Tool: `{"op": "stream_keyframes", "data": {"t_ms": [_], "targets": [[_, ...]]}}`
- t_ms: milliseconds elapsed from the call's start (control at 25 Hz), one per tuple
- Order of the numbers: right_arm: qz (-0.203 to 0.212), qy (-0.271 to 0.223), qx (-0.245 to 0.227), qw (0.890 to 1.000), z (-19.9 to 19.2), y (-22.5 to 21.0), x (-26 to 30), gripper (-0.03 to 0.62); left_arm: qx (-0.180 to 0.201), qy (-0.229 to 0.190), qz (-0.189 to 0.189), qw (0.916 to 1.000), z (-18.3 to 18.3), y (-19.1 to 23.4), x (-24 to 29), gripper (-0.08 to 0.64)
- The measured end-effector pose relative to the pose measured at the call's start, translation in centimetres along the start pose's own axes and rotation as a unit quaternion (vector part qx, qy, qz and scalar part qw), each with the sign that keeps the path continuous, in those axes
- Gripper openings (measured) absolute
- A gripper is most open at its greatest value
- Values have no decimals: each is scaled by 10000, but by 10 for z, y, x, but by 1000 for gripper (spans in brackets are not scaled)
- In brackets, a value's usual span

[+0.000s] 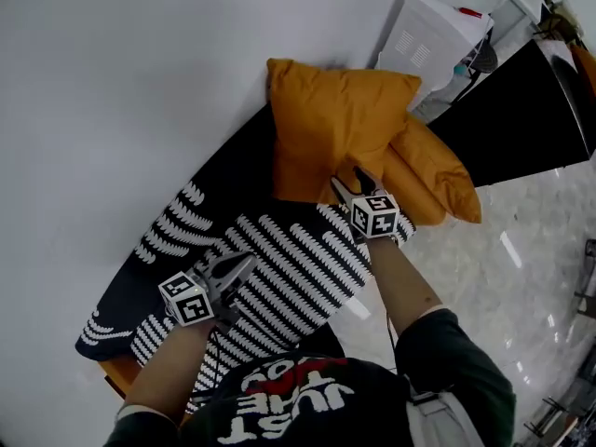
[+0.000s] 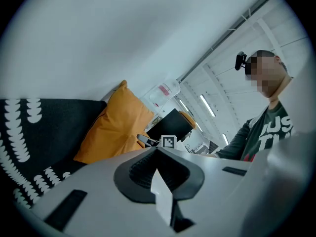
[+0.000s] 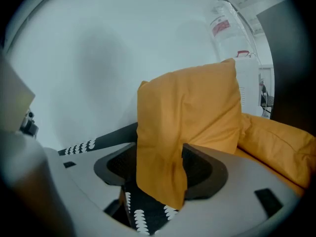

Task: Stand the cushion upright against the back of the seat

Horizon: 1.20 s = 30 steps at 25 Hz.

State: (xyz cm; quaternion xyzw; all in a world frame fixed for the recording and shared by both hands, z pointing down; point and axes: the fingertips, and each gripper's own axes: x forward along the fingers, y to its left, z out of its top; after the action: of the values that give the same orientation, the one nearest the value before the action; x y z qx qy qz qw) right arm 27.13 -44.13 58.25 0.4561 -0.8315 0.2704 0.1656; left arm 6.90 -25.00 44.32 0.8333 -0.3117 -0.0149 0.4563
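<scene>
The orange cushion point(image 1: 335, 128) stands upright against the black seat back point(image 1: 228, 161) and the white wall. My right gripper point(image 1: 348, 179) is at the cushion's lower corner. In the right gripper view the jaws stand apart, and that corner of the cushion point(image 3: 197, 107) hangs between them without being pinched by the right gripper point(image 3: 160, 169). My left gripper point(image 1: 244, 264) hovers over the black, white-striped seat point(image 1: 289, 259), shut and holding nothing. From the left gripper point(image 2: 158, 174) the cushion point(image 2: 116, 127) shows further along the seat.
A second orange cushion point(image 1: 433, 175) lies slumped to the right of the upright one, and shows again as the slumped cushion point(image 3: 276, 142) in the right gripper view. Behind are a white cabinet point(image 1: 428, 35) and a black panel point(image 1: 521, 110). Glossy floor point(image 1: 503, 277) lies to the right.
</scene>
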Motion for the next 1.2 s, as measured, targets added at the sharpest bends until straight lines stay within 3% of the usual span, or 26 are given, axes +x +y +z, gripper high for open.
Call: {"op": "stream_keyframes", "data": {"t_ms": [200,400,600,760,880,1040,1200], "targets": [[251,-64,43,9997,8,14,-46,286,239,-306,63,9992,19,-21,-20,11],[362,-555,93,9978,40,43,-103,145,662,-567,-86,9962,26,-55,-56,11],[447,-1041,219,9933,52,119,-186,49,975,-810,-305,9915,5,-101,-131,11],[238,-1112,194,9933,43,188,-258,28,1320,-921,-451,9859,-9,-138,-202,11],[330,-1331,158,9904,37,249,-320,28,1479,-1032,-482,9824,-18,-167,-261,11],[834,-2222,-320,9709,58,342,-422,26,1780,-1242,-508,9748,-24,-210,-331,11],[1149,-2792,-953,9486,75,410,-509,26,2091,-1436,-513,9659,-30,-248,-372,11]]}}
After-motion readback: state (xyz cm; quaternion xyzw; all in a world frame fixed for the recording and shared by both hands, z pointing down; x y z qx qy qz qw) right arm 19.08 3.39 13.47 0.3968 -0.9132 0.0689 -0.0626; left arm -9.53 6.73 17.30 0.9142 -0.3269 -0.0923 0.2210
